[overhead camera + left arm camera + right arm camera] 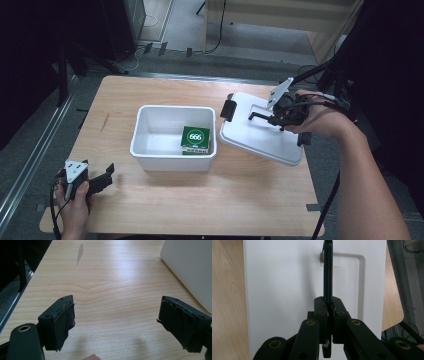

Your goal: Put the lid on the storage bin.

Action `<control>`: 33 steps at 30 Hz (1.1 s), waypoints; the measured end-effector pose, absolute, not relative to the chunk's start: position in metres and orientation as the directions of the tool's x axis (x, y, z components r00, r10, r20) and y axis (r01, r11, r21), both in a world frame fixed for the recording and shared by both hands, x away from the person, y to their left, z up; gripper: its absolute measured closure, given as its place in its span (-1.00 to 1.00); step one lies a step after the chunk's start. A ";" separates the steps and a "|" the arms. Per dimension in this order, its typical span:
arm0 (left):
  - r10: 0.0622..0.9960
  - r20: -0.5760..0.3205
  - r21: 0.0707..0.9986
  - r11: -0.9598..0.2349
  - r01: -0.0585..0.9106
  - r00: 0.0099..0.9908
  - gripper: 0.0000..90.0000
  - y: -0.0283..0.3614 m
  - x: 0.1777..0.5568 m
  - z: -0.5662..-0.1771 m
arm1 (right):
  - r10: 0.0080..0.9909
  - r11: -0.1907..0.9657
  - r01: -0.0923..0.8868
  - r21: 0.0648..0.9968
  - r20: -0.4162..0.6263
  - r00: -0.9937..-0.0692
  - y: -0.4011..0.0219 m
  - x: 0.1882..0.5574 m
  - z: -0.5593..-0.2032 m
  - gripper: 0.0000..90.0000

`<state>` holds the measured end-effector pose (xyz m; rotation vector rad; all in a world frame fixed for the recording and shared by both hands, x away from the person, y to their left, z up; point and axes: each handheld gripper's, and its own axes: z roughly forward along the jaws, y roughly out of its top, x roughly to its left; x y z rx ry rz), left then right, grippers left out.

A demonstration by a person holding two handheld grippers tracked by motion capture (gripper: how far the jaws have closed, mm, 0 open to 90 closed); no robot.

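A white plastic bin [172, 162] stands mid-table with a green box marked 666 [195, 139] inside it. To its right a white lid [260, 140] hangs tilted above the table. My right gripper [272, 119] is shut on the lid's thin black handle [257, 116]. In the right gripper view the jaws [329, 310] pinch that handle [328, 270] edge-on over the lid [284, 290]. My left gripper [107, 175] rests at the table's front left, open, with bare wood between its pads [117, 322].
Black latch clips sit at the lid's left end [228, 110] and right end [305, 139]. The bin's outer wall [190, 267] shows at the upper right of the left gripper view. The table's left edge [27, 285] drops to a dark floor.
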<state>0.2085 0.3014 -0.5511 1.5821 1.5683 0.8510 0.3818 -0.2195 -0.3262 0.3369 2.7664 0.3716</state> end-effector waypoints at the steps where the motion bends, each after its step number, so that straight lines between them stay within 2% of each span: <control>1: 0.999 -0.040 0.861 0.018 0.508 0.032 -0.68 0.301 0.208 -0.551 | 0.267 0.938 0.181 0.294 -0.286 -0.920 -0.217 0.382 -0.324 0.90; 18: 0.998 -0.052 0.864 0.030 0.503 0.030 -0.68 0.303 0.208 -0.551 | 0.157 0.956 0.070 0.284 -0.294 -0.943 -0.157 0.381 -0.295 0.90; 33: 0.998 -0.055 0.865 0.032 0.501 0.031 -0.68 0.302 0.208 -0.551 | 0.087 0.962 0.014 0.273 -0.256 -0.963 -0.101 0.382 -0.301 0.90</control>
